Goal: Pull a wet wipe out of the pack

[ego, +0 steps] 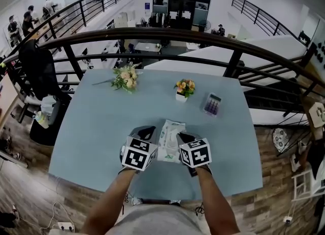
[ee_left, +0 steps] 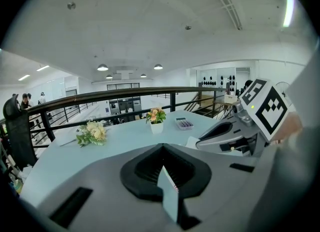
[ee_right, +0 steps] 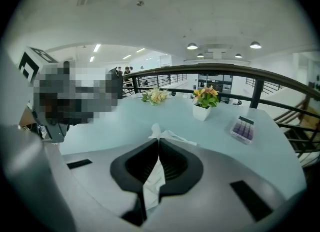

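Observation:
The wet wipe pack (ego: 169, 139), pale green and white, lies on the light blue table (ego: 101, 127) between my two grippers. My left gripper (ego: 149, 132) is at the pack's left side. In the left gripper view its jaws (ee_left: 162, 148) are shut on a thin pale flap (ee_left: 170, 198) of the pack. My right gripper (ego: 183, 138) is at the pack's right side. Its jaws (ee_right: 159, 143) are shut on a crumpled white wipe (ee_right: 152, 186), and the wipe's tip (ee_right: 161, 134) sticks out beyond them. The right gripper (ee_left: 225, 136) also shows in the left gripper view.
A loose bunch of flowers (ego: 125, 79) lies at the table's far left. A small white pot of flowers (ego: 185, 89) and a calculator (ego: 212, 104) stand at the far right. A dark curved railing (ego: 167, 36) runs behind the table, with a drop beyond it.

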